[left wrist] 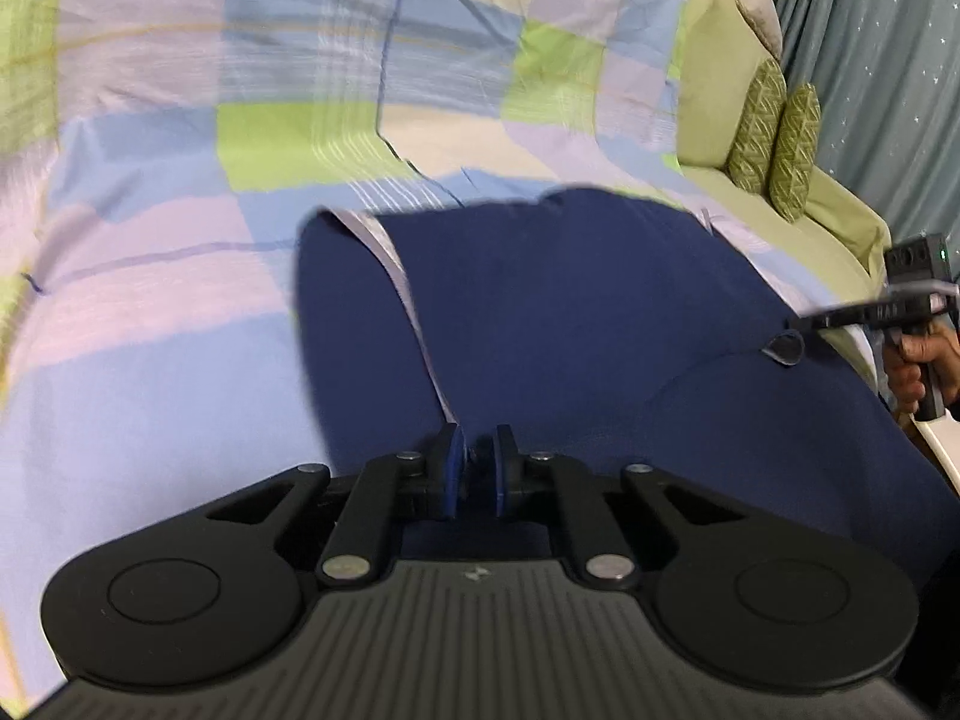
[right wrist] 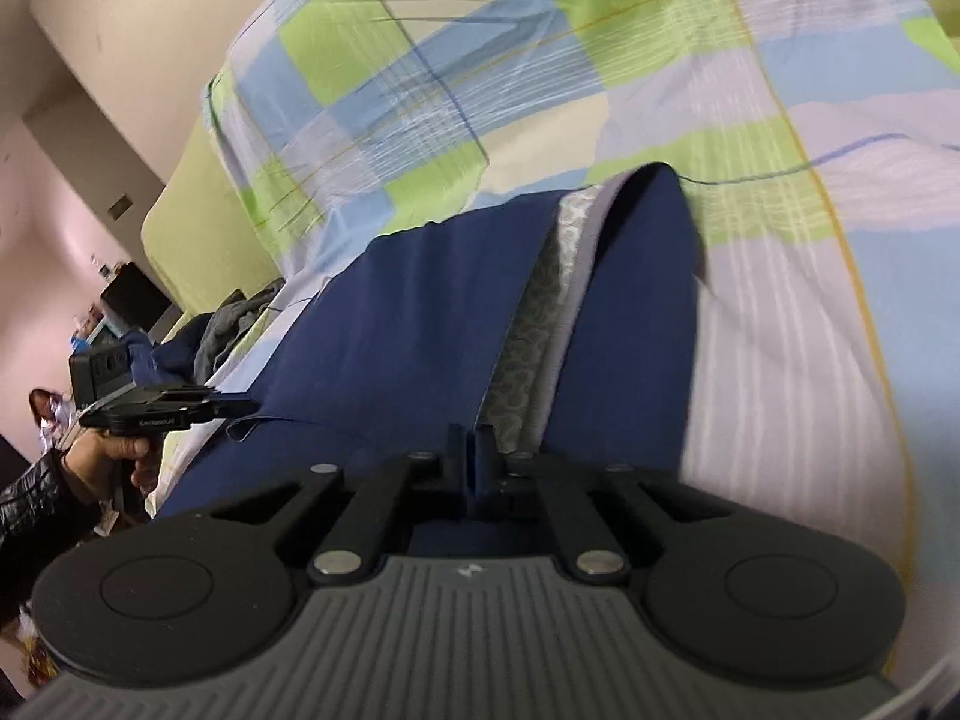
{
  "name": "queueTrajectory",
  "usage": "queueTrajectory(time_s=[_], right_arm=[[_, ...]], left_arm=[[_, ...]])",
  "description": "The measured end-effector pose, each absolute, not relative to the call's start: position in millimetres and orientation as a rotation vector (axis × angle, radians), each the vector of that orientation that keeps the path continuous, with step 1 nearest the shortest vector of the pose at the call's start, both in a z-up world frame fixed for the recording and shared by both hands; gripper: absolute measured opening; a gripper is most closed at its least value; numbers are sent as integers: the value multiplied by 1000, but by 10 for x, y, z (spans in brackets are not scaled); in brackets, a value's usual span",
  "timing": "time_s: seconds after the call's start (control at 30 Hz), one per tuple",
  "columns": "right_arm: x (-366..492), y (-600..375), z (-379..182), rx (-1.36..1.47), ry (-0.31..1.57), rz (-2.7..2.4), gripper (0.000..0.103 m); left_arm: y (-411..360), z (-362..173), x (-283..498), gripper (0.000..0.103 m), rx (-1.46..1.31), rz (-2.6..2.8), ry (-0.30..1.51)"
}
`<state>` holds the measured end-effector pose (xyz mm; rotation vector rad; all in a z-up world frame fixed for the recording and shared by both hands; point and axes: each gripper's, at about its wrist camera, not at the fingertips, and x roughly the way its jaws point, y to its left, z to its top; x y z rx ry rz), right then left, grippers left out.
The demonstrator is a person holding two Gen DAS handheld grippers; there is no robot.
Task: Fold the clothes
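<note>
Navy garment [left wrist: 570, 312] — patterned grey lining strip [right wrist: 534, 312] exposed.

The navy garment [left wrist: 570, 312] lies spread across the bed, filling the left wrist view from 6 to 3 o'clock. A pale patterned strip [right wrist: 540, 324] runs along it.

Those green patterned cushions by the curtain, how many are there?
2. Both green patterned cushions stand upright side by side at the bed's far right edge: one nearer the checked bedspread, the other beside the teal curtain. More may be hidden.
</note>
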<state>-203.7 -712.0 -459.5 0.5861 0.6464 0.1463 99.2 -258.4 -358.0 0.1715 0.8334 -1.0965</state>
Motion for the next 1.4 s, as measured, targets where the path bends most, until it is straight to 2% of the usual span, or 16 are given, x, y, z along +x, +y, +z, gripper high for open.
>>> queueTrajectory(time_s=[0.1,0.17,0.2,0.23,0.47,0.6,0.67,0.77,0.93,1.17,1.4], right_arm=[[-2043,-7156,-4563,554,657,105,5],[-2022,-7232,-4478,555,615,69,7],[-2017,-7246,-4468,558,607,64,11],[-1971,-7291,-4442,575,589,61,18],[-1342,-7584,-4305,658,512,103,22],[-860,-7885,-4442,761,545,114,36],[-666,-8022,-4579,837,605,111,36],[-547,-8102,-4719,901,690,93,36],[-571,-8117,-4811,972,686,110,37],[-592,-8133,-4839,1009,652,117,37],[-564,-8117,-4798,989,673,125,37]], left_arm=[[-2655,-3474,1174,15,124,-1093,813],[-2832,-3451,1336,26,114,-1106,812],[-2929,-3440,1424,33,108,-1113,812],[-3015,-3453,1510,35,98,-1117,817],[-3372,-3625,2088,35,-18,-1121,871],[-3444,-3743,2353,35,-68,-1129,968],[-3452,-3803,2434,35,-67,-1126,1033],[-3445,-3858,2505,43,-62,-1099,1101],[-3383,-3921,2603,44,-165,-1109,1177],[-3417,-3719,2662,44,-224,-1118,1078],[-3577,-3839,2672,44,-175,-1133,1246]])
